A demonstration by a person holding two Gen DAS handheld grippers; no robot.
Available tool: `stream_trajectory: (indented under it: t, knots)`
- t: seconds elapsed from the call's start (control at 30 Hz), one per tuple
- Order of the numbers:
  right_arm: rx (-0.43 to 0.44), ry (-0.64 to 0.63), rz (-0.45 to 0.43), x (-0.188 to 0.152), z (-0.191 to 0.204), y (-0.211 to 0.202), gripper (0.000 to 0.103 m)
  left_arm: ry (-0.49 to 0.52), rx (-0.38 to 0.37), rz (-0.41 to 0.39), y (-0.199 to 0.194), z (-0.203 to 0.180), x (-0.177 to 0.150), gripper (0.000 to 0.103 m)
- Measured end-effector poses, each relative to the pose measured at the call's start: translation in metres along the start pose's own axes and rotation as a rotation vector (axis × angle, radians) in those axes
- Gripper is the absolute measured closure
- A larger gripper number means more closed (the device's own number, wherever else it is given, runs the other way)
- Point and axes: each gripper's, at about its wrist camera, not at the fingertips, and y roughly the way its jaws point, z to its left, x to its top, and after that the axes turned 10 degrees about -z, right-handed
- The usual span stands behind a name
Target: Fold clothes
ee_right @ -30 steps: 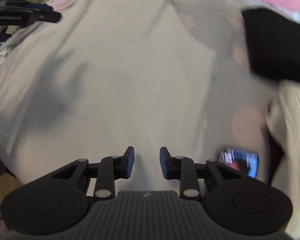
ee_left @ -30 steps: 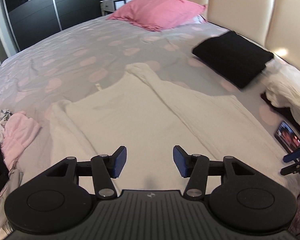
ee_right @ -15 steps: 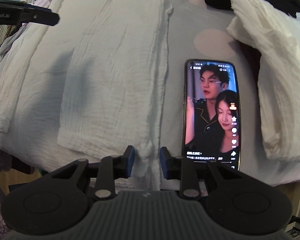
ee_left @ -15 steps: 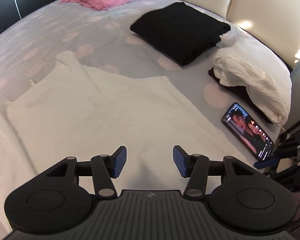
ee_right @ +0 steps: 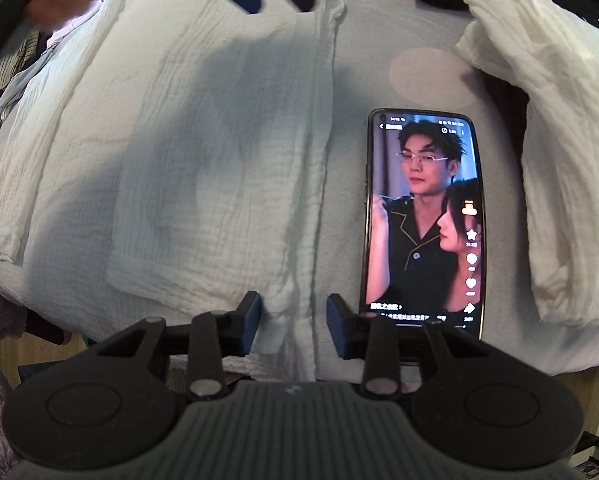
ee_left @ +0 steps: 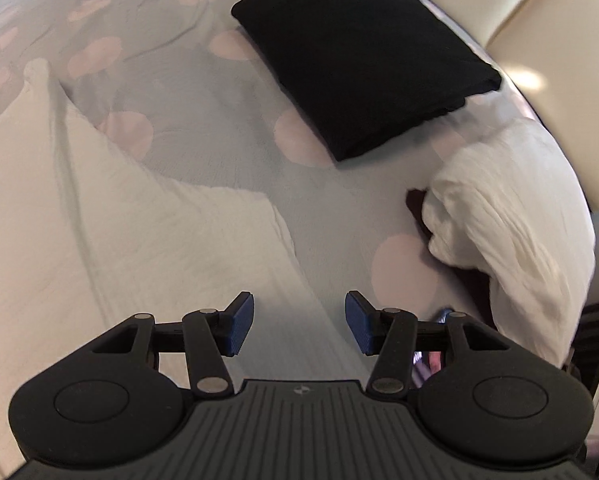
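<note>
Widening over the near hem, the right gripper (ee_right: 293,330) has just been opening, with the white garment (ee_right: 203,168) at left-centre frame between its unclenched pads. The left gripper (ee_left: 299,322), gaping and empty, has swung towards the garment's right edge, suggesting another fold comes next.

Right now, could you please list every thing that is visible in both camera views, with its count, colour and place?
white garment: one, white, spread flat on the bed, partly folded lengthwise, its near hem at the bed edge.
phone: one, dark frame, screen lit, flat on the bed, right of the garment.
folded black garment: one, black, farther up the bed.
crumpled white cloth: one, white, near the right bed edge, over something dark.
bedsheet: one, grey with pink dots.
clothes pile: mixed colours, far left, blurred.
left gripper: black with blue pads, open, empty, above the garment's right edge.
right gripper: black with blue pads, jaws just opened, hem between them.
</note>
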Motion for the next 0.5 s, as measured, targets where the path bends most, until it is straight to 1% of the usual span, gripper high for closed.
stream_trajectory:
  t: [0.07,0.1,0.17,0.23,0.27,0.33,0.4,0.47,0.5]
  knots:
    - [-0.002,-0.010,0.003,0.003,0.001,0.003,0.059,-0.038,0.034,0.013,0.013,0.004,0.009,0.054]
    - [-0.003,-0.017,0.005,0.004,0.002,0.003,0.058,-0.056,0.048,0.017,0.019,0.006,0.013,0.056]
    - [-0.005,-0.031,0.007,0.006,0.002,0.004,0.058,-0.077,0.052,0.018,0.028,0.009,0.017,0.059]
    - [-0.005,-0.038,0.006,0.007,0.002,0.002,0.058,-0.087,0.061,0.024,0.036,0.011,0.017,0.065]
    - [-0.004,-0.041,0.006,0.007,0.002,0.002,0.058,-0.090,0.067,0.028,0.040,0.013,0.017,0.066]
    - [0.001,-0.036,0.006,0.008,0.000,0.001,0.058,-0.093,0.073,0.028,0.044,0.015,0.016,0.072]
    - [0.009,-0.018,0.004,0.008,-0.003,0.001,0.058,-0.098,0.074,0.025,0.045,0.019,0.016,0.073]
    - [0.018,-0.007,0.004,0.009,-0.005,0.001,0.059,-0.116,0.070,0.021,0.043,0.024,0.016,0.079]
    - [0.027,-0.001,0.003,0.008,-0.005,0.001,0.062,-0.123,0.067,0.018,0.041,0.027,0.016,0.083]
